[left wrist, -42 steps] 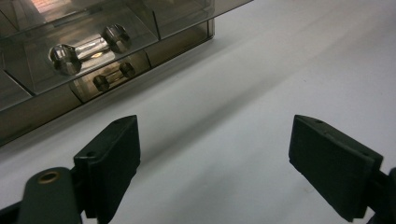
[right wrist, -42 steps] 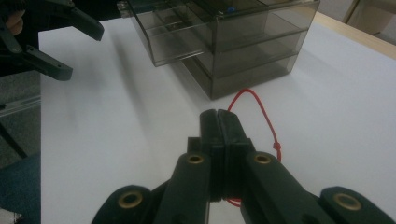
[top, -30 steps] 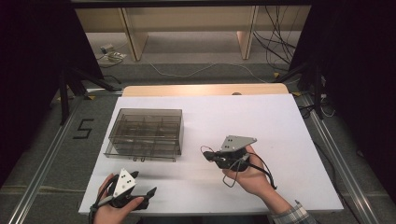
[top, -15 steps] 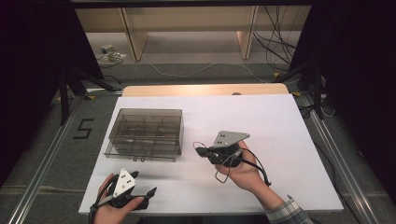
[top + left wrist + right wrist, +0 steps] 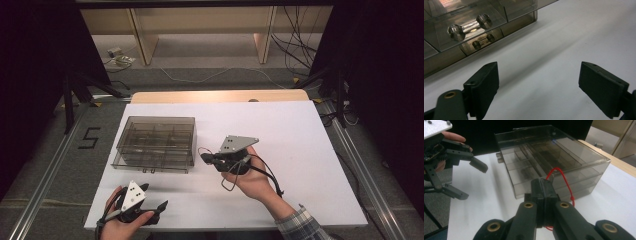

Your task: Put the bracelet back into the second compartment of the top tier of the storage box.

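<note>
Table: the white table [image 5: 300, 130] takes up the middle of the high view, with a strip of bare wood along its far edge.

Drawer box: a smoky see-through drawer box [image 5: 155, 144] sits left of centre in the high view, its top closed over divided compartments. In the left gripper view it stands at the upper left, and two small metal drawer handles [image 5: 469, 27] show on its front, one above the other.

Left hand-held gripper: the left hand-held gripper [image 5: 159, 206] is low at the bottom left of the high view, near the table's near edge, well apart from the box. Its jaws stand wide apart with bare table between them; it has hold of nothing.

Left hand: the left hand [image 5: 122, 222] comes in from the bottom edge, wrapped round the gripper's body.

Right hand-held gripper: the right hand-held gripper [image 5: 205, 158] is at the centre of the high view, just beside the box's right front corner, tips pointing left toward it. Its own view shows the jaws pressed together.

Red cord: a thin red cord [image 5: 564, 182] loops up from between the closed jaws and down their right side; it looks pinched there, though the exact grip point is hard to make out.

Right hand: the right hand [image 5: 252, 177] reaches in from the lower right, in a plaid sleeve [image 5: 305, 226].
</note>
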